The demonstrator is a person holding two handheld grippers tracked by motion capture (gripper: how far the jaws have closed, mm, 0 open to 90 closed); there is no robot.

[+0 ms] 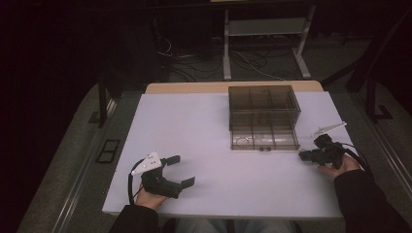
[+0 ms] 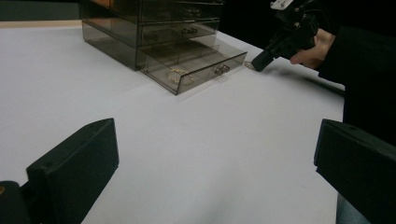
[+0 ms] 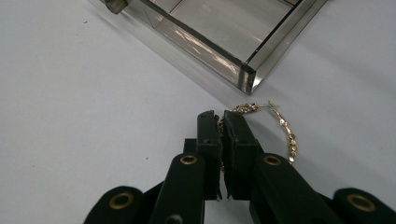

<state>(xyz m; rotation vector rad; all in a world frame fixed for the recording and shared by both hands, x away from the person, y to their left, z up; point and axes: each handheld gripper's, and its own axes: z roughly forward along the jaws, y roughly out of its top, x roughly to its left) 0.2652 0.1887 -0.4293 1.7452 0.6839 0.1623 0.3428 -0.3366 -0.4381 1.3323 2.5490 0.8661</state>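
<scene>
A gold beaded hoop lies on the white table just off the corner of a smoky clear drawer. My right gripper is shut on the hoop's near edge, with gold beads showing between its pads. From the high view, that gripper sits at the right of the open bottom drawer of a clear drawer box. A second gold hoop rests in the drawer's left compartment. My left gripper rests at the front left, open and holding nothing.
The white table has bare room between the two grippers and to the left of the box. The box stands at the back right of centre. A white three-cornered plate rises above the right hand.
</scene>
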